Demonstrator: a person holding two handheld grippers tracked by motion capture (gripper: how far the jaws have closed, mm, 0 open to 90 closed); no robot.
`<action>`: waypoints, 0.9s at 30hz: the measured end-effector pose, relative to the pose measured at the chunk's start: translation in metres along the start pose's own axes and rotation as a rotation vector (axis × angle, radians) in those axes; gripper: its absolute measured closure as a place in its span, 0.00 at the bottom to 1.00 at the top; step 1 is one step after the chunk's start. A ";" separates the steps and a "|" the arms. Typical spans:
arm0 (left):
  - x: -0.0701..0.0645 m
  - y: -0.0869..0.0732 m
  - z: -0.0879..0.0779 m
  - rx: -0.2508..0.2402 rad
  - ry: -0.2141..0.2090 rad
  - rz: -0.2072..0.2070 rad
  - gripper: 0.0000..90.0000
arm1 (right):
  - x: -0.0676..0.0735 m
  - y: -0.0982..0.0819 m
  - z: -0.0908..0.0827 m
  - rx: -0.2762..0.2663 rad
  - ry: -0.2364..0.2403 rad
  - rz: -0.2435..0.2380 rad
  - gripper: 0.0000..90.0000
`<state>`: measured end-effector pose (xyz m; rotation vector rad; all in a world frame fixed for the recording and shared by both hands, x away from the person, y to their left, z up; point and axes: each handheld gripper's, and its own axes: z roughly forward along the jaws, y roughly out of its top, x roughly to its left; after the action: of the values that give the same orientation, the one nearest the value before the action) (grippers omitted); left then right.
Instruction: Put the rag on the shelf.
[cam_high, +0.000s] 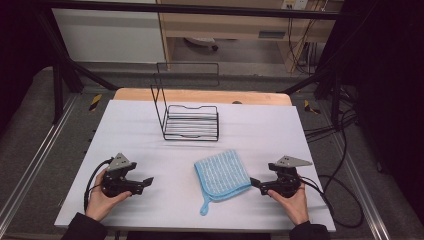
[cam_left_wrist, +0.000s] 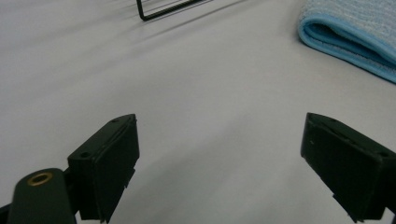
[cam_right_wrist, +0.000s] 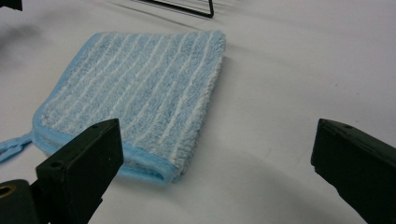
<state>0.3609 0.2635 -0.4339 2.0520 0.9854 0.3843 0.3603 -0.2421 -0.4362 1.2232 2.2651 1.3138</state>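
- White table sheet (cam_high: 150, 130) carries everything; I take the blue cloth (cam_high: 222, 175) as my landmark, folded flat near the front edge.
- Black wire rack (cam_high: 191, 122) stands behind the cloth, well apart; I judge it the likely destination.
- My right gripper (cam_high: 256, 183) sits just beside the cloth's right edge, jaws wide apart, ready to pinch the fold.
- My left gripper (cam_high: 148, 181) waits left of the cloth, jaws apart, holding nothing.
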 end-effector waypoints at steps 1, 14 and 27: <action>-0.002 0.002 0.002 -0.001 -0.002 0.003 0.13 | 0.001 0.000 0.001 -0.001 -0.001 0.004 0.04; -0.025 0.028 0.012 0.003 -0.013 0.016 0.15 | 0.015 0.006 0.010 0.021 -0.002 0.003 0.09; -0.046 0.060 0.040 0.017 -0.066 0.014 0.22 | 0.017 0.006 0.015 0.034 0.008 0.043 0.29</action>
<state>0.3844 0.1855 -0.4093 2.0746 0.9383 0.3139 0.3613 -0.2183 -0.4371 1.2875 2.2873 1.3024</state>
